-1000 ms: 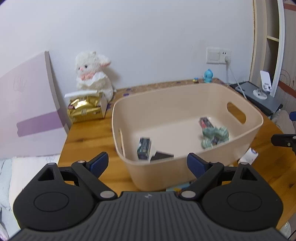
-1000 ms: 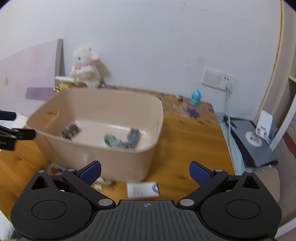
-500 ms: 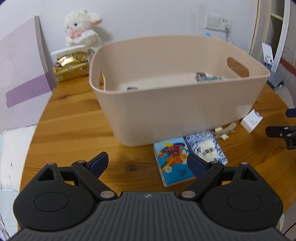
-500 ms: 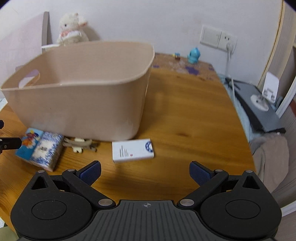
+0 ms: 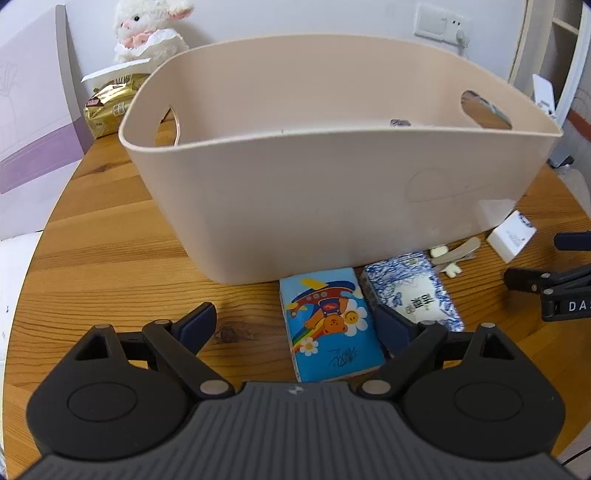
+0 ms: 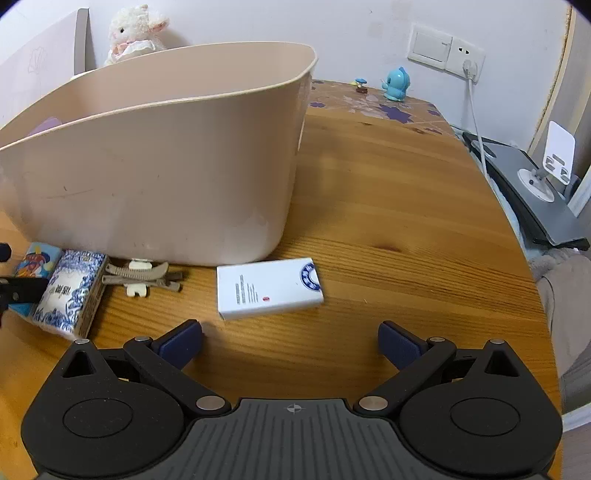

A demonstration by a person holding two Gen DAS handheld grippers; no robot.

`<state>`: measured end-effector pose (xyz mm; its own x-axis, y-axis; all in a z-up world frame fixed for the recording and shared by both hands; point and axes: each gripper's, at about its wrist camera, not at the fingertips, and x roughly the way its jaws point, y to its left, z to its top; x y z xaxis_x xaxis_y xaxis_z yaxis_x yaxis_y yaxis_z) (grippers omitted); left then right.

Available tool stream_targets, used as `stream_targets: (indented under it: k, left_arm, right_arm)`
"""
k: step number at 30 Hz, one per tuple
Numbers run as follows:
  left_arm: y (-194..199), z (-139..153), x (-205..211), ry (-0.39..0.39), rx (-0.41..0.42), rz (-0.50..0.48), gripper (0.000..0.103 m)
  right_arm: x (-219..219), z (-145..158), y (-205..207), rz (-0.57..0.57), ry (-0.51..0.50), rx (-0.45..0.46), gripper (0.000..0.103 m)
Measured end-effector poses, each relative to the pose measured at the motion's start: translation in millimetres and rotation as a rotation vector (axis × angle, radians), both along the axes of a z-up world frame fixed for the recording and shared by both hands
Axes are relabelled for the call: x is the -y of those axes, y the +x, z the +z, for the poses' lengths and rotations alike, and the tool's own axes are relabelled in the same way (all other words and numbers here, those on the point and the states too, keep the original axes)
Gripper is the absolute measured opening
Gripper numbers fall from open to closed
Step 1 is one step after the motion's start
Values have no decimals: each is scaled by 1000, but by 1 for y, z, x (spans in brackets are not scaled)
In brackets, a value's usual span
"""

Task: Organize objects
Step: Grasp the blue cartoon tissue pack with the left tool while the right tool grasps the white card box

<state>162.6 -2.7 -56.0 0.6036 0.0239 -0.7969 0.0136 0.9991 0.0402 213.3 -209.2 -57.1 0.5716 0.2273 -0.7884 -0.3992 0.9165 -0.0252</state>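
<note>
A beige plastic bin (image 5: 332, 177) stands on the wooden table; it also shows in the right wrist view (image 6: 155, 166). In front of it lie a blue cartoon tissue pack (image 5: 328, 339), a blue-and-white tissue pack (image 5: 413, 291), a beige hair clip (image 6: 142, 277) and a white box (image 6: 269, 288). My left gripper (image 5: 295, 328) is open, low over the table, with the cartoon pack between its fingers. My right gripper (image 6: 290, 343) is open and empty just in front of the white box.
A white plush lamb (image 5: 147, 33) and a gold packet (image 5: 110, 103) sit behind the bin. A purple-and-white board (image 5: 33, 110) leans at the left. A blue figurine (image 6: 397, 83), a wall socket with cable (image 6: 469, 66) and a grey device with a phone stand (image 6: 532, 184) are at the right.
Both grippers have come down from above the bin to table height in front of it. The left one now straddles the cartoon pack; the right one has closed in on the white box.
</note>
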Motion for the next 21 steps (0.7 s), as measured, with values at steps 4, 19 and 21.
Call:
stream_targets:
  k: [4, 19, 21]
  left_arm:
    - [2, -7, -3, -15, -23, 16, 91]
    - [-9, 2, -8, -42, -17, 11, 47]
    - [-13, 4, -8, -48, -19, 7, 47]
  right_arm:
    - [-3, -2, 2, -7, 16, 23, 102]
    - [0, 8, -14, -9, 37, 49, 56]
    - [-1, 10, -20, -1, 35, 49, 56]
